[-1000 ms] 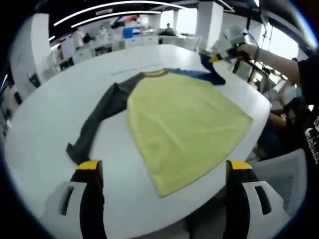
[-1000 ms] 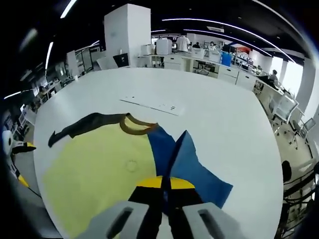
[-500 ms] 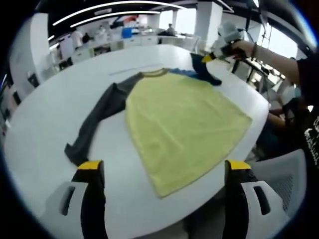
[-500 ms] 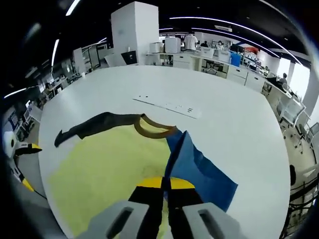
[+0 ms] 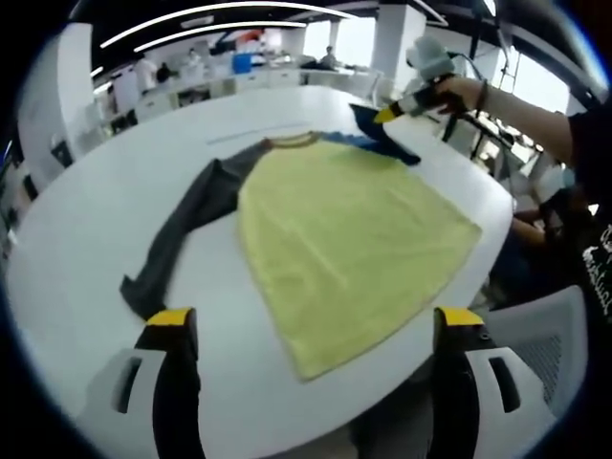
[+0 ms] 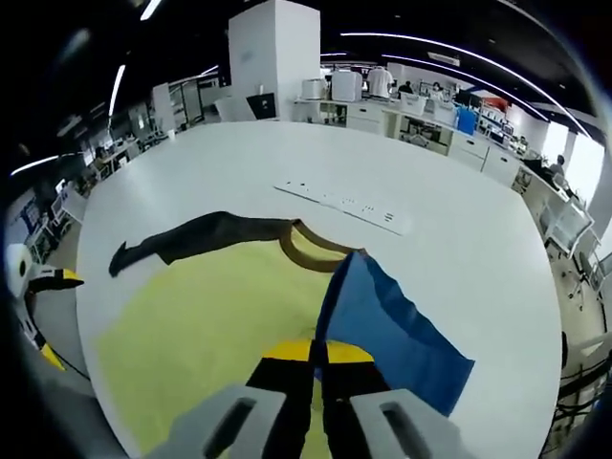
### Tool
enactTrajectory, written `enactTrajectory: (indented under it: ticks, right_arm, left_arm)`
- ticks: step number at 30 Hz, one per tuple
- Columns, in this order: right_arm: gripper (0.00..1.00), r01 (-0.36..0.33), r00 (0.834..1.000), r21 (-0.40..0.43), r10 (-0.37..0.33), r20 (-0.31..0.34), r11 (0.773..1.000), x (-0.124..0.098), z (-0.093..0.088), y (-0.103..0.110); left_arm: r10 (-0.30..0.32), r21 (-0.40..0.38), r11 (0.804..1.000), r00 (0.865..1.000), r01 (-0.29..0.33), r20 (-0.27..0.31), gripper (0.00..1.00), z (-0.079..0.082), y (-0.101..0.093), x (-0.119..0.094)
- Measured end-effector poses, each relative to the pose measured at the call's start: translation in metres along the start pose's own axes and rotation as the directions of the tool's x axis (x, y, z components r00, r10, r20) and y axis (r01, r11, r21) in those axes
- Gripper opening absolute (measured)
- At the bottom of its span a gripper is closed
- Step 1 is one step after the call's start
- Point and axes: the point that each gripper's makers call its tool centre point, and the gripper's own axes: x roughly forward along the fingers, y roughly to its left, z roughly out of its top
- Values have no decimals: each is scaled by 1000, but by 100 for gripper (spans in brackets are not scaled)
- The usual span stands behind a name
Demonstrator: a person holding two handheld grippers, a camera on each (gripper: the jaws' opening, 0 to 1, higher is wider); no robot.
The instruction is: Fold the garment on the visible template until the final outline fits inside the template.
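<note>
In the left gripper view, the left gripper (image 5: 311, 330) stood nearest, with its two black jaws tipped in yellow rising wide apart from the bottom edge; the jaws were open and held nothing. Just beyond them lay the large round white bench (image 5: 86, 249). On the bench the yellow long-sleeved shirt with a brown collar (image 5: 349, 239) was spread flat, its hem towards the left gripper and reaching close to the near edge of the bench. Its dark grey sleeve (image 5: 182, 234) stretched out flat to the left of the yellow body. At the far side, beside the collar, the blue sleeve (image 5: 382, 143) was lifted off the bench by the right gripper (image 5: 387, 112), which a person's hand (image 5: 457, 93) held from the right.

In the right gripper view, the right gripper's jaws were closed together on the blue sleeve, which rose in a raised fold from the jaws and dropped to the bench on the right. To the left of the jaws lay the yellow body, then the brown collar, and further the dark grey sleeve pointing left. Beyond the shirt a long thin white strip with small dark marks (image 6: 344, 203) lay flat on the bench, apart from the collar. Far behind stood a white square pillar (image 6: 273, 57) and white desks of an office.
</note>
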Motion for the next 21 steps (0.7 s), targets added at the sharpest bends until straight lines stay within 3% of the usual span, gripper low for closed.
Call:
enactTrajectory:
  ticks: [21]
  right_arm:
    - [0, -74, 997, -19, 75, 31, 997, 23, 24, 54]
  left_arm:
    - [-6, -2, 1000, 1000, 6, -2, 99, -1, 0, 1]
